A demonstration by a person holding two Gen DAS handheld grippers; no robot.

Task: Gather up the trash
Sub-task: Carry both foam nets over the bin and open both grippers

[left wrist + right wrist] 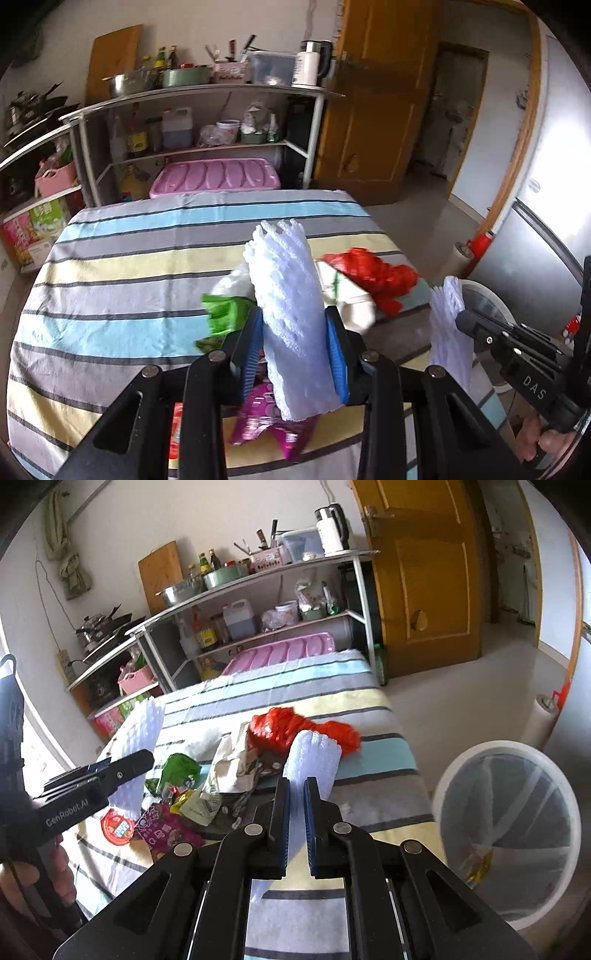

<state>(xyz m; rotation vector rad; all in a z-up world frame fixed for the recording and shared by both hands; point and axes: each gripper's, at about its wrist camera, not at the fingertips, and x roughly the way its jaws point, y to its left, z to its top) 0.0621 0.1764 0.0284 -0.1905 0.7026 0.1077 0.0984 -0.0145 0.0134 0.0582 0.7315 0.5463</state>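
Two white, ribbed foam net sleeves are lifted above the striped bench (110, 258). Left gripper (295, 339) jaws clamp one foam sleeve (288, 295) upright between the blue pads; right gripper (295, 812) jaws, nearly closed, pinch the other sleeve (314, 757), near the white bin (509, 812)

**Bright daylight, heavy fisheye bend, soft corners**

Daylight floods both views, and it's strong. In the left wrist view the wall panel (546, 155) to the right of the wooden door (380, 110) blows out to near white. In the right wrist view glare burns along the left edge, left of the shelf rack (258, 602), washing out detail there. The striped cloth (129, 266) is evenly lit, shadows under the litter soft and short. Both frames curve hard: the rack's rails bow, the door leans, black vignette fills every corner. The centre stays fairly sharp; things nearest the lens and at the rim turn smeary.
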